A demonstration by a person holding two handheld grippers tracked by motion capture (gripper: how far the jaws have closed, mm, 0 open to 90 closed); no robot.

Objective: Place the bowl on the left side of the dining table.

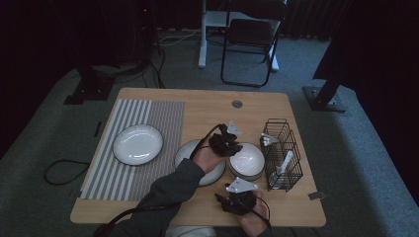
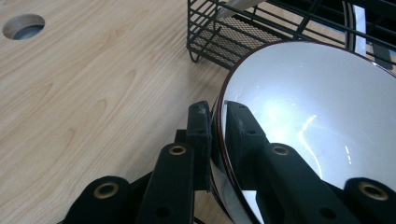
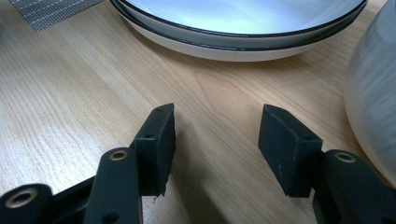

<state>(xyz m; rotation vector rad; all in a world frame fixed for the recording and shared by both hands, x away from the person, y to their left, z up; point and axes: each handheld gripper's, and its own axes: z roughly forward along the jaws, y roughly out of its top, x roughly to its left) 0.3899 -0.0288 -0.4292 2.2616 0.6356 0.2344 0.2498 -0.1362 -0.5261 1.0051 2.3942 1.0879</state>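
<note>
We had the left gripper (image 2: 215, 140) pinched on the rim of the white bowl (image 1: 246, 160), one jaw inside, one outside, with the bowl just beside the wire basket (image 1: 281, 153) on the side away from the basket's table edge. We judged the bowl to be glazed ceramic: stiff, slippery, fairly heavy and breakable, so the thin rim seemed the only workable hold, and a firm one. Our right gripper (image 3: 215, 140) waited with jaws wide and empty over the wooden table (image 3: 70, 107), nearer us than the basket.
</note>
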